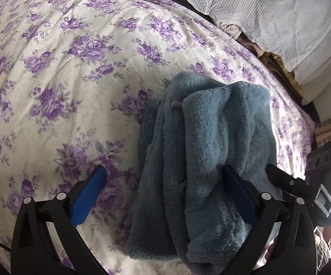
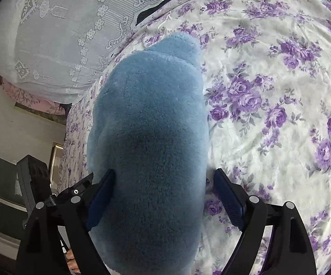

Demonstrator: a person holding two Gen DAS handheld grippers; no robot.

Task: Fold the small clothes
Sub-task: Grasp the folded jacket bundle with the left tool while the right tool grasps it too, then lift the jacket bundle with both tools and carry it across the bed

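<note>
Reading left to right: left gripper (image 1: 163, 192) has its jaws spread wide, gripping nothing. Its left blue pad (image 1: 87, 199) sits over bare bedding, clear of any cloth; the right pad lies against or just over the near part of the fluffy light-blue fleece garment (image 1: 202, 142), which fills the right half of the gap and runs out ahead of the jaws. The garment lies bunched in long lengthwise folds on the cream bedsheet with purple rose print (image 1: 62, 80), so it looks part-folded, not squared off. A white lace-trimmed cover (image 1: 268, 23) is far ahead of the jaws, well apart from the work. Right gripper (image 2: 163, 197) is also released: jaws wide, fleece bulging up between them. Its left pad (image 2: 101, 201) is touching or nearly touching the pile, while the right pad stands off with sheet visible in the gap, so no squeeze. My read is both jaws straddle the near end of the bundle to let it settle flat or to re-grip an edge for the next fold. Risk: thick pile may spring open once unheld. In the left wrist view, the other gripper's finger (image 1: 286, 181) shows just right of the jaws, close beside the fleece.
</note>
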